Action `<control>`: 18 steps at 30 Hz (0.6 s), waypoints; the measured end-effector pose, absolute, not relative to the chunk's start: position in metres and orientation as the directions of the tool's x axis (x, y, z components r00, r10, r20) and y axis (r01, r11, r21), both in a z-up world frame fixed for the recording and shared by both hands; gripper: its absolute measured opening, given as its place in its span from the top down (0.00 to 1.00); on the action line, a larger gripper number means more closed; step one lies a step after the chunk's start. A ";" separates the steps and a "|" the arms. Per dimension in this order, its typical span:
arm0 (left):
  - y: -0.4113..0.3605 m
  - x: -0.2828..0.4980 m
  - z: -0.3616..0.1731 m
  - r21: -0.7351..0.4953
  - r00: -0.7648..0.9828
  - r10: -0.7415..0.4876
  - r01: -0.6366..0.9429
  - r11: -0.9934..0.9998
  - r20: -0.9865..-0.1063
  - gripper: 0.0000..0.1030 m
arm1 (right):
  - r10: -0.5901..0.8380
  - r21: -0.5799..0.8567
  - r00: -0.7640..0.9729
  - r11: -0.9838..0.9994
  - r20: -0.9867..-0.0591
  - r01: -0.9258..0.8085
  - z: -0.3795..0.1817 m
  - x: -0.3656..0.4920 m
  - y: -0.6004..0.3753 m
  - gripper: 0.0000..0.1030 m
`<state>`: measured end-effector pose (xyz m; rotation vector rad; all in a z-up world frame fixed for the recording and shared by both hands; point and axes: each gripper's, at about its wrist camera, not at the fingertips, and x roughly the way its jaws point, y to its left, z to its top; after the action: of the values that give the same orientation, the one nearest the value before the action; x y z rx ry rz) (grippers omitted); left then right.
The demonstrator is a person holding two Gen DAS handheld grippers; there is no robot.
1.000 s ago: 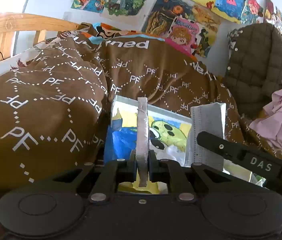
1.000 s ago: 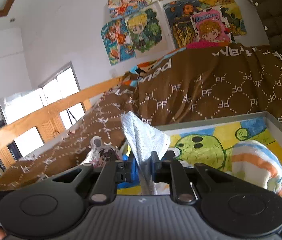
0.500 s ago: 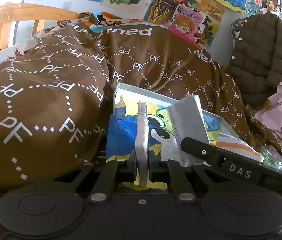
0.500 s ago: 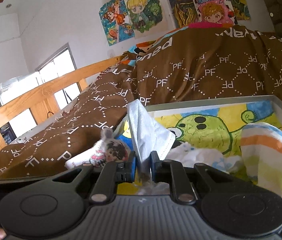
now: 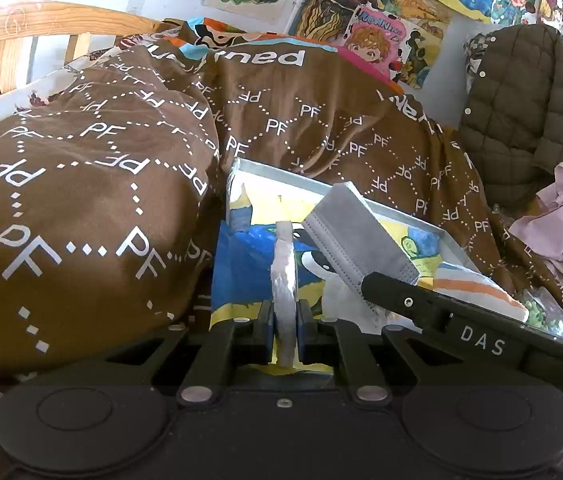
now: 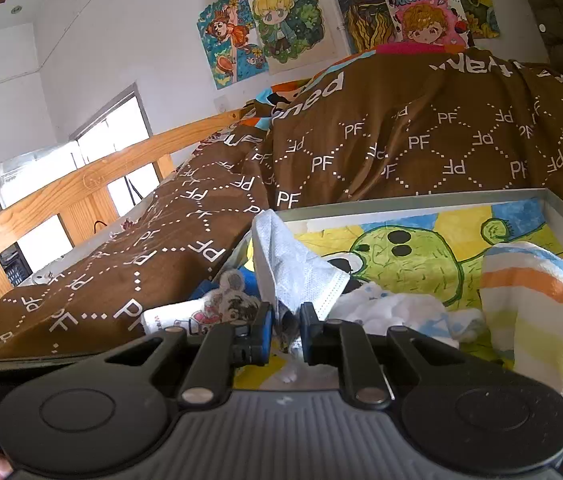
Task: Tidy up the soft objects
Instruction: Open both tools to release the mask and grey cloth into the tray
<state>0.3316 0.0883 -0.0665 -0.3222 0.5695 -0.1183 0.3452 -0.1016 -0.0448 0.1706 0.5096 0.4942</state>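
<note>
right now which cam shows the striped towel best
The right wrist view: the striped towel lies in full sight at the right side of the tray, its orange, yellow and blue bands clear. In the left wrist view the right gripper's arm hides most of the towel.

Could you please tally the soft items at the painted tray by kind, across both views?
Pale pleated face mask: 1
Orange, yellow and blue striped towel: 1
White printed cloths: 2
Grey fabric piece seen edge-on: 1
Total: 5
</note>
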 end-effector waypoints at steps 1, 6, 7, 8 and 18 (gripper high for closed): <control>0.088 0.332 -0.066 -0.331 0.837 -0.197 0.020 0.943 -0.511 0.89 | 0.493 0.276 0.759 0.870 -0.425 -0.410 -0.045 0.345 -0.102 0.84; 0.088 0.330 -0.065 -0.331 0.838 -0.187 0.008 0.944 -0.512 0.85 | 0.489 0.271 0.764 0.872 -0.421 -0.408 -0.042 0.344 -0.103 0.80; 0.088 0.330 -0.065 -0.333 0.839 -0.186 0.006 0.943 -0.512 0.83 | 0.488 0.271 0.766 0.872 -0.419 -0.408 -0.041 0.344 -0.104 0.79; 0.088 0.329 -0.065 -0.334 0.839 -0.185 0.004 0.943 -0.511 0.82 | 0.488 0.270 0.767 0.872 -0.417 -0.407 -0.040 0.344 -0.105 0.78; 0.085 0.320 -0.058 -0.317 0.852 -0.161 -0.007 0.948 -0.498 0.62 | 0.460 0.250 0.803 0.886 -0.379 -0.390 -0.024 0.334 -0.118 0.56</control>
<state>0.3202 0.0848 -0.0577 -0.3167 0.5470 -0.0823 0.3339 -0.1178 -0.0242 0.1626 0.4468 0.4572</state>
